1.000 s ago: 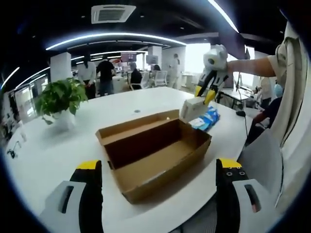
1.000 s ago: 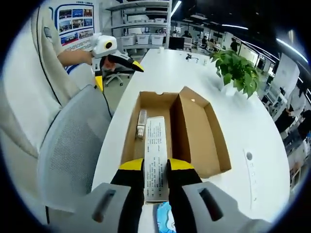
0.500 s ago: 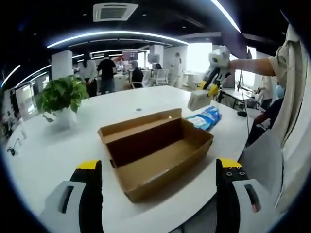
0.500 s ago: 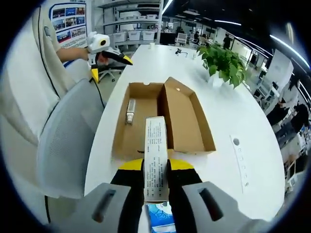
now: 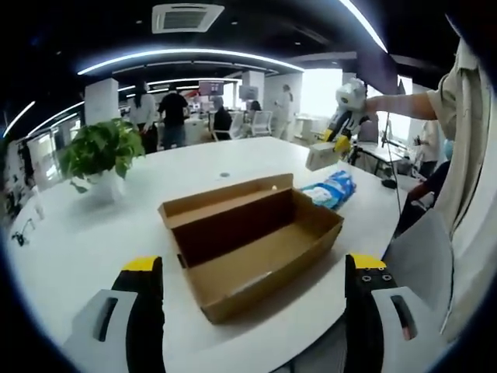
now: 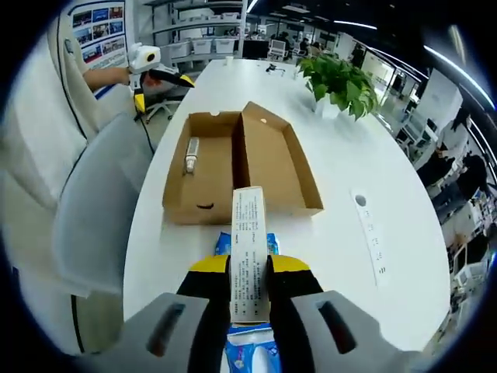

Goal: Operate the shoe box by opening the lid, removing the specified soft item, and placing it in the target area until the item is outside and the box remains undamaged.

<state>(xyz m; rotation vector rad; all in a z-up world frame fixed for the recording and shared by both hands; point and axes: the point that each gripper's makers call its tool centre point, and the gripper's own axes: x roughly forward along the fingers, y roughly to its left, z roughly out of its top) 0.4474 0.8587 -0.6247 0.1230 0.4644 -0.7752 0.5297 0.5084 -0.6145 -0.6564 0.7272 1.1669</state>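
My right gripper (image 6: 248, 286) is clenched on a slim white carton (image 6: 248, 260), raised beyond the open shoe box (image 6: 233, 167)'s end, above the blue soft pack (image 5: 329, 189). It looks light and crushable; I grip midway. My left gripper (image 5: 252, 287) is released.

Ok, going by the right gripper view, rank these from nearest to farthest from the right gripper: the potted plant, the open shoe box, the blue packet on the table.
1. Blue packet: directly under the right gripper, which is clamped on a white printed carton.
2. Open shoe box: just ahead, mid-table.
3. Potted plant: far end, ahead and to the right.
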